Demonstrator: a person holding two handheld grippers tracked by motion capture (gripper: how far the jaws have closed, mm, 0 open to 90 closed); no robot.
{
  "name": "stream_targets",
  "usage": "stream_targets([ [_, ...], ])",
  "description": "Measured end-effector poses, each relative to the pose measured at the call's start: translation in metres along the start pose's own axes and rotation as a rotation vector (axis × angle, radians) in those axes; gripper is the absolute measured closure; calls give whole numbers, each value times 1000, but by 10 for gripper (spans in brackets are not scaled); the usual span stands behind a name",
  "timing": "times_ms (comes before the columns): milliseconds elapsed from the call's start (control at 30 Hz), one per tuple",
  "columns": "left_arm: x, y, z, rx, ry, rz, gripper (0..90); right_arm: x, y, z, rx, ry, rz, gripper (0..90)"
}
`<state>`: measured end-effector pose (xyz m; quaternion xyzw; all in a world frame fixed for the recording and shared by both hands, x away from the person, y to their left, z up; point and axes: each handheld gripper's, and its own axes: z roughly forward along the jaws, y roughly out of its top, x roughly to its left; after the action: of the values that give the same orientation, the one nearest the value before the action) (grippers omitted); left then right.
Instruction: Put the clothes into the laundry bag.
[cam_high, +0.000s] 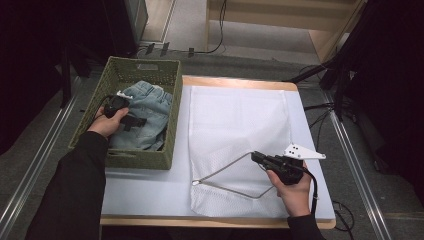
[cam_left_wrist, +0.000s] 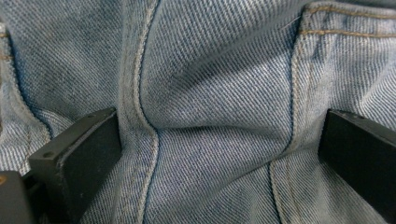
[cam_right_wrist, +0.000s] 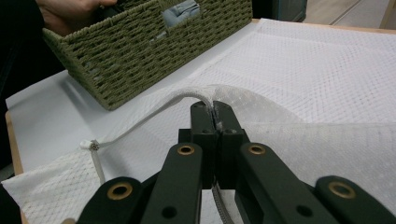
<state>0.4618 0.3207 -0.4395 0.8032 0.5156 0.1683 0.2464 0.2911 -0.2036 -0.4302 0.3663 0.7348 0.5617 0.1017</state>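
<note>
Black and clenched, the right tool (cam_right_wrist: 213, 116) pinches the white cord (cam_right_wrist: 149, 116) at the edge of a white mesh bag (cam_high: 240, 125). In the high view this tool (cam_high: 261, 158) sits near the front right of the worktop (cam_high: 145, 190), held by the right hand (cam_high: 292, 187). The cord makes a thin bent line that runs from the tool toward the left and front, then back to the hand. The bag lies flat. Its long side runs from the front of the worktop to the back.

The left tool (cam_left_wrist: 219, 140) is spread wide, with its two jaws pressed down on blue jeans (cam_left_wrist: 210, 93). A fold of the cloth sits between them, not yet pinched. In the high view the left hand (cam_high: 107, 122) holds this tool (cam_high: 131, 121) inside a green woven basket (cam_high: 172, 125). The basket stands on the left side of the worktop, just beside the bag, with the jeans (cam_high: 150, 105) bunched up in it.

The worktop is pale with a wood edge. Around it are a grey floor, metal rails and dark cables.
</note>
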Motion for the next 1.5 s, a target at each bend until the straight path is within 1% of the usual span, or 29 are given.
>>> stream_targets([
  [100,-6,1,0,12,40,21,0,-1,0,-1,-4,2,3,900],
  [333,-6,1,2,35,21,-21,1,-1,-2,1,6,3,1,900],
  [433,-5,0,1,44,20,-35,46,0,-2,1,10,5,-2,900],
  [467,-4,0,-1,46,23,-30,127,0,-2,1,12,4,-4,900],
  [500,-3,1,-3,47,19,-44,198,0,-2,1,11,4,-12,900],
  [533,-1,1,-4,45,16,-73,275,1,-2,1,12,5,-12,900],
  [567,1,1,-7,37,-2,-121,359,1,-2,2,13,7,-13,900],
  [600,2,2,-8,33,-29,-157,511,2,-3,2,18,8,-10,900],
  [633,3,1,-9,29,-30,-165,575,2,-3,3,19,7,-15,900],
  [667,2,3,-10,33,-51,-182,657,2,-3,3,22,8,-19,900],
  [733,-2,5,-12,39,-40,-132,730,3,-3,4,24,8,-19,900],
  [767,-4,6,-13,39,-50,-126,745,4,-3,4,23,9,-22,900],
  [833,-5,7,-17,40,-104,-124,767,4,-2,3,22,10,-29,900],
  [900,-10,8,-22,37,-213,-121,774,3,-2,3,20,9,-29,900],
  [967,-19,9,-28,24,-396,-124,774,2,-2,3,22,10,-27,900],
  [1033,-27,10,-34,9,-515,-92,771,2,-3,4,23,10,-25,900],
  [1067,-28,10,-34,2,-511,-81,763,2,-3,5,27,11,-26,900],
  [1100,-27,9,-33,-15,-489,-37,749,2,-3,5,28,11,-25,900],
  [1133,-26,8,-33,-18,-441,16,714,3,-3,6,30,10,-28,900],
  [1167,-25,9,-32,-4,-414,34,639,4,-3,6,34,12,-31,900],
  [1200,-26,9,-32,21,-387,30,580,4,-3,7,36,12,-34,900],
  [1233,-25,11,-34,43,-381,16,532,4,-3,7,35,11,-35,900],
  [1267,-25,14,-38,41,-378,-6,496,4,-4,6,35,11,-35,900],
  [1300,-23,16,-43,29,-368,0,428,4,-3,6,35,11,-37,900],
  [1333,-21,20,-49,10,-306,7,383,3,-4,5,33,11,-36,900],
  [1367,-20,23,-52,-17,-237,-1,271,3,-4,5,31,11,-35,900],
  [1400,-19,25,-54,-22,-194,-18,167,2,-4,5,30,13,-31,900],
  [1467,-15,28,-53,-34,-165,-42,0,2,-4,5,32,11,-29,900],
  [1500,-14,29,-51,-43,-160,-53,0,2,-5,6,34,13,-31,900],
])
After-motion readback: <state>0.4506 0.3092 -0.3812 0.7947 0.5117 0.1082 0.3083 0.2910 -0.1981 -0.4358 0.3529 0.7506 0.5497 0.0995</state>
